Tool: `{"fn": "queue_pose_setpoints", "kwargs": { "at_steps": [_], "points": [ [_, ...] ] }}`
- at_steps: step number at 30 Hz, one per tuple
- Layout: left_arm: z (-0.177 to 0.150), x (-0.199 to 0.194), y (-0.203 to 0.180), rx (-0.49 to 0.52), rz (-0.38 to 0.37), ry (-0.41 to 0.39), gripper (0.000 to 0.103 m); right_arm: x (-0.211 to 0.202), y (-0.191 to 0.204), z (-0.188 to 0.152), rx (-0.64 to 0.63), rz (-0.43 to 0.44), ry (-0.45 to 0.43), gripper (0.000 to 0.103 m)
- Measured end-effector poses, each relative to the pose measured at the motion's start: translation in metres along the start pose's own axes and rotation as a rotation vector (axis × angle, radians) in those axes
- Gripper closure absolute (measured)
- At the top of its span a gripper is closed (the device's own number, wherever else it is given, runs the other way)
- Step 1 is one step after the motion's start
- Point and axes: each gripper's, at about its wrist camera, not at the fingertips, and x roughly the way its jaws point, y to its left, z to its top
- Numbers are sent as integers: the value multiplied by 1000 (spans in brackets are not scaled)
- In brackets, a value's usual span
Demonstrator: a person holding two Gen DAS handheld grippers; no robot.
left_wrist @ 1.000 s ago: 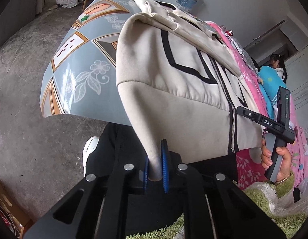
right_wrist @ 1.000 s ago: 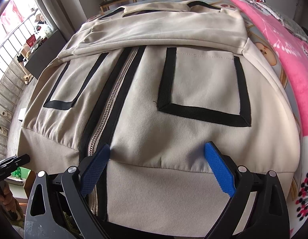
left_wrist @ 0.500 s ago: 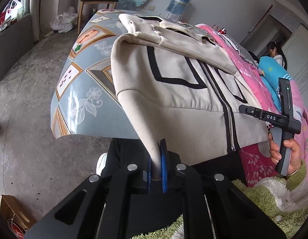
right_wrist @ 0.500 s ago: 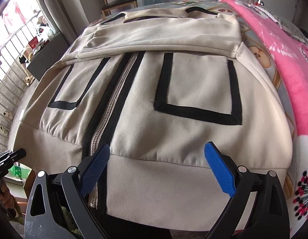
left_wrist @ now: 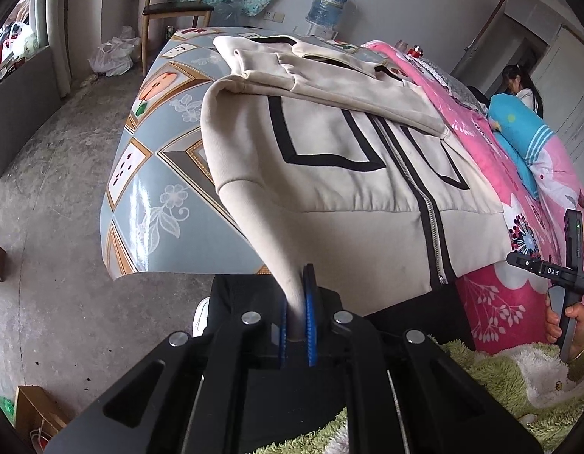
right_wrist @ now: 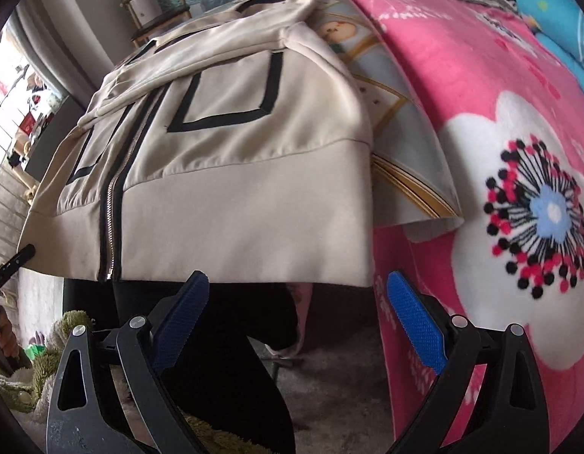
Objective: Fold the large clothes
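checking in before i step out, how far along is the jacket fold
Early on. Done: the jacket lies zipped, front up on the table, both sleeves folded across the chest. In hand: the left tongs are shut on the hem's left corner. The right tongs are open, just short of the hem's right corner, holding nothing. Left: gripping that corner and folding the hem up.

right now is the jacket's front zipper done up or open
Done up: the zipper runs closed between both front panels of the cream jacket, down to the hem.
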Motion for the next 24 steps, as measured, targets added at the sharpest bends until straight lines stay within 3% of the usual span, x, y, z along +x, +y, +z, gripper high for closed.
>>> {"fn": "queue_pose_setpoints", "kwargs": {
  "at_steps": [6, 12, 17, 19, 21, 24],
  "points": [
    [-1, 1, -2, 11, 21, 4, 96, 11, -22, 10, 70, 37, -9, 18],
    [-2, 1, -4, 0, 40, 0, 96, 24, -33, 14, 97, 69, 20, 31],
    [-2, 2, -6, 0, 49, 0, 96, 28, -36, 6, 104, 92, 38, 57],
    [-1, 0, -7, 7, 47, -6, 96, 26, -33, 3, 102, 97, 41, 82],
    [0, -3, -10, 14, 37, -18, 96, 20, -30, 1, 87, 76, 33, 95],
    [5, -8, -11, 15, 12, -37, 97, 4, -29, 5, 87, 64, 6, 97]
  ]
}}
